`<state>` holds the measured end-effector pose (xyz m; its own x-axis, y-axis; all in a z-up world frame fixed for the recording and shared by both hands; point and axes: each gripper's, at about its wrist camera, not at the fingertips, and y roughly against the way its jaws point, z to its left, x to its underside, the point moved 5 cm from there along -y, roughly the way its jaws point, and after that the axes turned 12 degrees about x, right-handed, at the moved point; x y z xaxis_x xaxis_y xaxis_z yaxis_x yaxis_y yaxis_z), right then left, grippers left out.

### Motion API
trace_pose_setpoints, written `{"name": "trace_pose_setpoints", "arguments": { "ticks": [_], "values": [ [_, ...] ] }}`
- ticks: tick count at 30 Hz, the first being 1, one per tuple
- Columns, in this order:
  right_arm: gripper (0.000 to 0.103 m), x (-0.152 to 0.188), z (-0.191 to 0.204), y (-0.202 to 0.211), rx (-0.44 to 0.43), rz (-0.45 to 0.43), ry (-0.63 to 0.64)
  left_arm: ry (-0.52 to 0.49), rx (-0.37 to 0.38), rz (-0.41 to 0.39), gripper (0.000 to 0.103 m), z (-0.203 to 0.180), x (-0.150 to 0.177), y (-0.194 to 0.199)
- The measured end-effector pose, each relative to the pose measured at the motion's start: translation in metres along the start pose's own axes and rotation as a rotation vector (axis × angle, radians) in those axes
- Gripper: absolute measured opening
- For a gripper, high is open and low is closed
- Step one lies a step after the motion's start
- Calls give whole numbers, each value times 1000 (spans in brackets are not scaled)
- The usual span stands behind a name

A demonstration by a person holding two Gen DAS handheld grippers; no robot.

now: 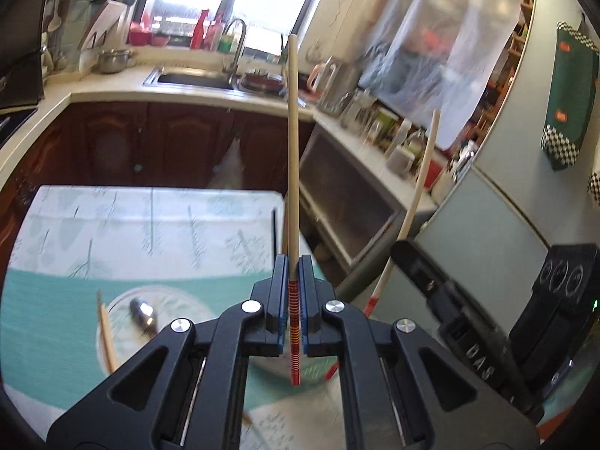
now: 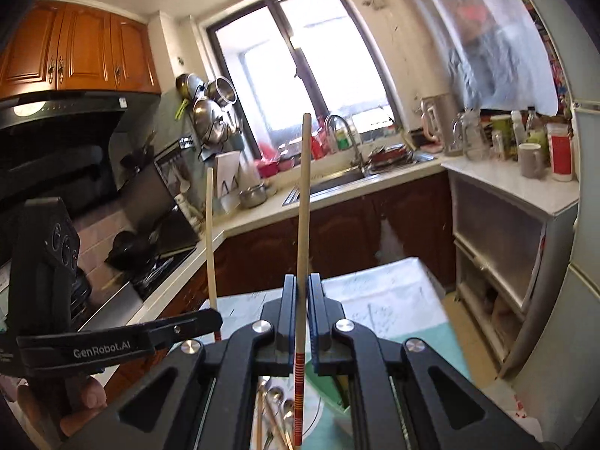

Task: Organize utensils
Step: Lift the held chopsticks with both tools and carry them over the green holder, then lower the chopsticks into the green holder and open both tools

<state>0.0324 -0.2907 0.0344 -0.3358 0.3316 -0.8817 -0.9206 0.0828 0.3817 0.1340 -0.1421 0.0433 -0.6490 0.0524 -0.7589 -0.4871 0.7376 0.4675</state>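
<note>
Two chopsticks are lifted clear, one pinched upright in the closed fingers of the left gripper and one in the right gripper, while spoons and another chopstick wait in the dish on the surface, so sorting seems barely begun.

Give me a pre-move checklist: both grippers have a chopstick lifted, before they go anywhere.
1. Left gripper shut on left chopstick: ok, pinched near its red banded end.
2. Right gripper shut on right chopstick: ok, stick upright between the pads.
3. Chopsticks apart from each other: ok, a clear gap shows in both views.
4. Sticks lifted clear of the glass bowl: ok.
5. Utensils left to sort: not ok, a spoon and another chopstick are in the bowl.
6. Drop-off holder located: cannot tell, only a green container edge under the right gripper.
</note>
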Motion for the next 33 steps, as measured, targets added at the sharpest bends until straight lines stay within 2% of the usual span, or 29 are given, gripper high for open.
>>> {"name": "trace_pose_setpoints", "arguments": {
  "ticks": [5, 10, 18, 22, 26, 29, 32, 33],
  "values": [
    [5, -2, -11, -24, 35, -45, -7, -30, -14, -85, 3, -20, -10, -32],
    [5, 7, -19, -47, 68, -48, 15, -25, -43, -72, 3, -13, -5, -74],
    [5, 22, -21, -64, 62, -50, 43, 5, -59, -40, 3, 23, 30, -99],
    [6, 46, -10, -70, 28, 3, 143, 15, -80, -20, 3, 36, 51, -104],
    [6, 75, -1, -70, 9, 100, 252, 48, -76, 63, 4, 49, 71, -110],
    [6, 89, 3, -68, 5, 164, 303, 65, -80, 113, 12, 57, 84, -106],
    [8, 96, 5, -65, 5, 201, 325, 80, -93, 107, 36, 63, 93, -96],
    [9, 96, 4, -64, 4, 207, 326, 86, -99, 106, 41, 65, 96, -92]
  ]
}}
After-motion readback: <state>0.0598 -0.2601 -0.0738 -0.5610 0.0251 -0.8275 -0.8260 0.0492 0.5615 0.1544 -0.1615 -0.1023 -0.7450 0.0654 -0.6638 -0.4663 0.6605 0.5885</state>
